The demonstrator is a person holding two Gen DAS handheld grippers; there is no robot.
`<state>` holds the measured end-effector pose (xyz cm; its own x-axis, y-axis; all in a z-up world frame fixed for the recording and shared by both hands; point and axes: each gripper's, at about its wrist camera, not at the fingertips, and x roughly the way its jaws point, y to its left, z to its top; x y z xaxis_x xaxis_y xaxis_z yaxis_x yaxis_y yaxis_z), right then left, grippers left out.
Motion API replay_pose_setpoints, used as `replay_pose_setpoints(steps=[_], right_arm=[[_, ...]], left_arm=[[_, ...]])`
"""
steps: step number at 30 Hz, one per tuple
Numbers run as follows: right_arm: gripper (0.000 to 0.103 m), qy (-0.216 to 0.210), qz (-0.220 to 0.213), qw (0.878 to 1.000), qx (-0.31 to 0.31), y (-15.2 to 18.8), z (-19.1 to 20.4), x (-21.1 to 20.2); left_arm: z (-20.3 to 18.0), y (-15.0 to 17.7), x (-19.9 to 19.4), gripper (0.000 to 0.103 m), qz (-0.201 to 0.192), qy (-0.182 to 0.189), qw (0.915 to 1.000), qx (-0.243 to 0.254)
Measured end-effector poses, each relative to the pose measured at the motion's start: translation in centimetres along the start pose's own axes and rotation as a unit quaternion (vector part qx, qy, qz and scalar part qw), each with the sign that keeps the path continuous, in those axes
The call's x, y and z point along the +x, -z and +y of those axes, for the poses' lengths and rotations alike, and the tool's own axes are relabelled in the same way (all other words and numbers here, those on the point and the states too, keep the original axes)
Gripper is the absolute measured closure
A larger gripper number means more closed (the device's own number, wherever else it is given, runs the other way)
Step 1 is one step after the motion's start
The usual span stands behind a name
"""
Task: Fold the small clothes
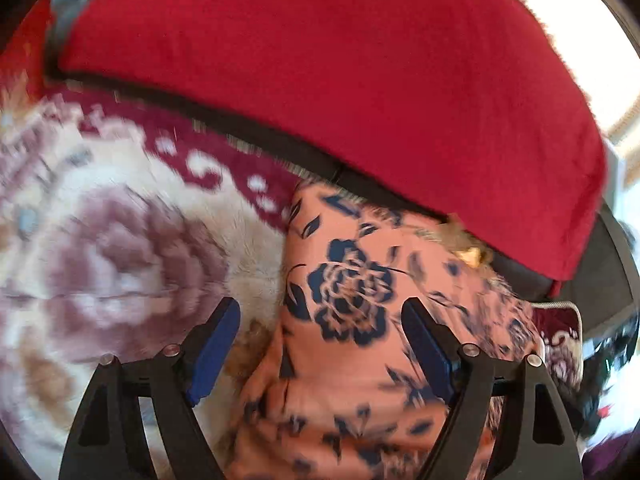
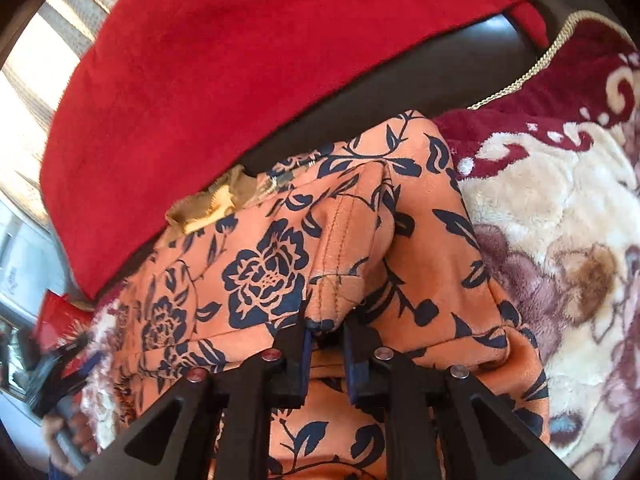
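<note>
An orange garment with dark blue flowers (image 1: 352,304) lies bunched on a plush floral blanket (image 1: 100,240). My left gripper (image 1: 320,320) is open above it, jaws wide apart, holding nothing; the view is blurred. My right gripper (image 2: 326,330) is shut on a stitched fold of the same garment (image 2: 344,248) and holds it lifted. A gold-trimmed neckline (image 2: 212,204) shows at the garment's far end.
A red cloth (image 1: 320,80) covers a dark sofa back (image 2: 400,92) behind the garment. The cream and maroon blanket (image 2: 560,208) spreads to the right. At the right wrist view's lower left is the other gripper (image 2: 56,380), blurred.
</note>
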<state>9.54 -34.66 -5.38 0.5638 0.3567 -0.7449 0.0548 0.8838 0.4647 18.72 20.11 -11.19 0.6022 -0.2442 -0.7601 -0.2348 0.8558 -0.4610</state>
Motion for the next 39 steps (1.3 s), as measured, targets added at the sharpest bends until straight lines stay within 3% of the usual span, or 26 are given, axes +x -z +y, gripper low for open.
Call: replay_pose_setpoints(steps=[2,4,5,6,8,11,13,15,17,19,21,22,23,25,27,28,29,30,31,32,33,34,37,39], right_arm=[[0.084,-0.018,-0.002,1.000,0.002,0.3,-0.5,-0.3],[0.084,-0.031,-0.003,1.000,0.003,0.4,-1.4,-0.2],[0.084,-0.041,-0.006,0.999,0.005,0.6,-1.9,-0.3],[0.084,-0.049,-0.009,0.999,0.006,0.8,-2.2,-0.3],[0.084,-0.063,-0.016,0.998,0.008,1.0,-2.7,-0.3],[0.084,-0.071,-0.022,0.997,0.007,1.2,-3.2,-0.6],[0.084,-0.074,-0.021,0.997,0.006,1.1,-3.4,-0.7],[0.084,-0.080,-0.021,0.997,0.008,1.2,-4.2,-1.1],[0.084,-0.088,-0.020,0.996,0.015,1.3,-4.6,-1.3],[0.081,-0.086,-0.016,0.996,0.018,1.3,-4.8,-2.0],[0.069,-0.076,-0.012,0.997,0.019,1.0,-4.5,-3.2],[0.040,-0.074,-0.016,0.997,0.020,0.6,-4.3,-3.8],[0.016,-0.073,-0.031,0.997,0.021,0.3,-4.1,-5.0],[0.013,-0.058,-0.081,0.995,0.020,-0.2,-3.7,-7.7],[0.012,-0.030,-0.090,0.995,0.022,-1.3,-3.7,-8.5],[0.012,-0.030,-0.086,0.995,0.027,-1.9,-3.8,-8.3],[0.012,-0.034,-0.073,0.996,0.032,-2.6,-3.9,-7.7],[0.013,-0.033,-0.054,0.997,0.033,-3.1,-3.8,-6.7],[0.014,-0.028,-0.022,0.999,0.026,-3.6,-3.4,-5.1],[0.023,-0.025,0.014,0.999,0.014,-3.9,-2.9,-3.4],[0.040,-0.013,0.038,0.999,-0.001,-4.0,-2.4,-2.1],[0.087,0.011,0.054,0.998,-0.021,-4.0,-1.8,-1.1],[0.087,0.043,0.064,0.995,-0.060,-4.2,-1.3,-1.0],[0.086,0.100,0.052,0.985,-0.130,-4.1,-1.0,-2.0]], left_arm=[[1.0,-0.4,2.3,0.025,0.027,0.006,0.9990,-0.033],[1.6,-0.3,3.5,0.059,0.041,0.013,0.9983,-0.038],[1.8,-0.2,3.6,0.082,0.045,0.011,0.9982,-0.037],[2.2,-0.1,3.7,0.090,0.052,0.030,0.9972,-0.045],[3.0,-0.1,3.1,0.092,0.050,0.046,0.9961,-0.057],[3.7,-0.1,1.9,0.095,0.031,0.039,0.9978,-0.044],[4.8,-0.6,1.4,0.103,0.021,0.021,0.9982,-0.053],[7.1,-0.8,0.9,0.103,0.009,-0.013,0.9968,-0.078],[8.7,-0.9,0.1,0.103,0.014,0.032,0.9941,-0.103],[7.7,-1.1,-1.5,0.092,-0.016,0.056,0.9954,-0.077],[5.7,-1.3,-1.9,0.026,-0.027,0.061,0.9968,-0.044],[4.7,-1.6,-1.5,0.018,-0.028,0.070,0.9964,-0.037],[3.7,-1.7,-0.9,0.017,-0.033,0.082,0.9956,-0.031],[2.3,-2.4,1.0,0.017,-0.017,0.081,0.9964,-0.021],[2.1,-2.6,3.2,0.018,0.013,0.073,0.9968,-0.027],[2.0,-2.8,4.4,0.023,0.026,0.065,0.9971,-0.030],[1.9,-2.6,5.2,0.041,0.031,0.054,0.9977,-0.026],[1.7,-2.4,5.4,0.070,0.030,0.039,0.9987,-0.013],[1.6,-2.4,5.5,0.083,0.032,0.041,0.9987,0.000],[1.7,-2.5,5.6,0.093,0.040,0.053,0.9978,0.002],[1.5,-2.6,5.7,0.093,0.036,0.048,0.9982,0.006],[1.3,-2.7,5.3,0.093,0.029,0.038,0.9986,0.020],[0.7,-3.1,4.9,0.094,0.025,0.024,0.9984,0.045],[0.8,-3.4,5.3,0.094,0.032,0.019,0.9978,0.054]])
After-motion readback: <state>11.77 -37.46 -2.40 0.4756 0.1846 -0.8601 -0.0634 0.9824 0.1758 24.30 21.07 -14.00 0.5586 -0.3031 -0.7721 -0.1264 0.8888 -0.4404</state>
